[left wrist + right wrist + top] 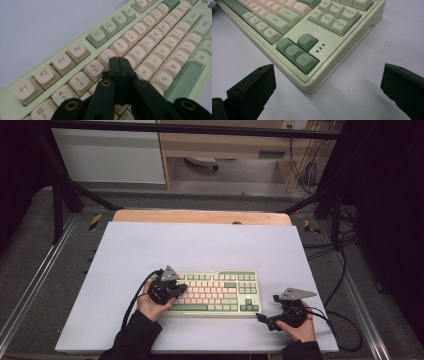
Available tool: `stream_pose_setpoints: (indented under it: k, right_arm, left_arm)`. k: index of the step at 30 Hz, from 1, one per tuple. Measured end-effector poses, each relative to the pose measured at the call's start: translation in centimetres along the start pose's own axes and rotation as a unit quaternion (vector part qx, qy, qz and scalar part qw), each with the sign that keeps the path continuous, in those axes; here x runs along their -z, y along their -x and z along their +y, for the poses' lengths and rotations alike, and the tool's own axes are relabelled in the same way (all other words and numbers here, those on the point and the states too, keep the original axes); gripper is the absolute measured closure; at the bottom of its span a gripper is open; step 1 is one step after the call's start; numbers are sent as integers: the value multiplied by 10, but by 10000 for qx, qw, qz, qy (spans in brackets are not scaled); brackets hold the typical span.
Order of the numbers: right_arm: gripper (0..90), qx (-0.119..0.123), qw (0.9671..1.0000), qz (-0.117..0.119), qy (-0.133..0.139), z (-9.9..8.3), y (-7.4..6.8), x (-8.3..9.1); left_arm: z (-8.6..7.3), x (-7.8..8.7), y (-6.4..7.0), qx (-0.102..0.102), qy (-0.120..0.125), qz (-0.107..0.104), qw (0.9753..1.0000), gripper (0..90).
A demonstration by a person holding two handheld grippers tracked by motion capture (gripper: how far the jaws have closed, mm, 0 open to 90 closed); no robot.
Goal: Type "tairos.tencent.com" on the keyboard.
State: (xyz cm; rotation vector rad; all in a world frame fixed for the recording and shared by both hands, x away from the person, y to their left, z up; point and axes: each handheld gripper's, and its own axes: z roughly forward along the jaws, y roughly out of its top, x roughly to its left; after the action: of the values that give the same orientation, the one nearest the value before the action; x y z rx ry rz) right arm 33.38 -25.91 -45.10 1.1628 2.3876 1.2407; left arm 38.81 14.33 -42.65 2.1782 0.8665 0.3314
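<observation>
Now the keyboard [215, 293] lies long-ways across the white mat [150, 250], and the left gripper [118, 60], pinched tight with nothing in it, pokes down on its middle keys, nearer than the wide-open, empty right gripper [266, 320] waiting beside its right corner.

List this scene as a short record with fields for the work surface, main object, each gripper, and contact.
surface: white table top
object: green and cream keyboard, lying flat
left gripper: jaws shut, tip over the number and letter rows near the 6 key
right gripper: jaws wide open, off the keyboard's right front corner by the arrow keys
contact: left tip on or just above the keys, cannot tell; right touches nothing
</observation>
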Motion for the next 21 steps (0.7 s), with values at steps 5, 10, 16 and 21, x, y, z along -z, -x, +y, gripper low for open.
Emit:
stream_pose_setpoints:
  k: [5,10,16,21]
  right_arm:
    - [4,-8,10000,7,-1,0,0,0]
    - [4,-12,10000,7,-12,0,0,0]
    - [4,-6,10000,2,-7,0,0,0]
    - [4,3,10000,-1,-32,0,0,0]
  left_arm:
    - [0,2,1,-4,15,3,10000,899]
    - [0,8,2,-22,66,-24,10000,900]
    - [-2,20,0,-12,178,-15,9998,900]
    - [-5,30,-4,26,223,1,9997,900]
